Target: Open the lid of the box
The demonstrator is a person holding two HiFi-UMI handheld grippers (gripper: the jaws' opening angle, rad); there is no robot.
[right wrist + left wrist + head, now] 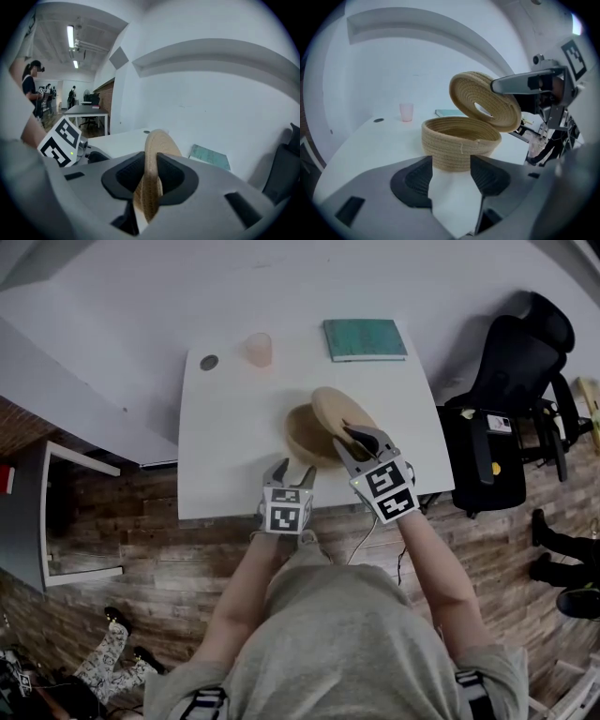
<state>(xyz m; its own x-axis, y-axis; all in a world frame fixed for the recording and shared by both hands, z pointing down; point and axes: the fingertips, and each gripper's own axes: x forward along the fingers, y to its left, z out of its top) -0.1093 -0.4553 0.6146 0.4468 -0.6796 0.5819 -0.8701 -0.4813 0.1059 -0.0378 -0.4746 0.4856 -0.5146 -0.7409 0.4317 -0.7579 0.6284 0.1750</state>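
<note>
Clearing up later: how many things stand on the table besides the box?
3: pink cup at the back, dark disc left of it, green book to its right. None seem hidden.

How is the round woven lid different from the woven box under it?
The tan woven lid is flat and tilted; the tan woven box is deep and upright. The lid hangs in the air, pinched by the right hand-held gripper; the box sits on the white table, ungripped. Both are round coiled straw.
</note>
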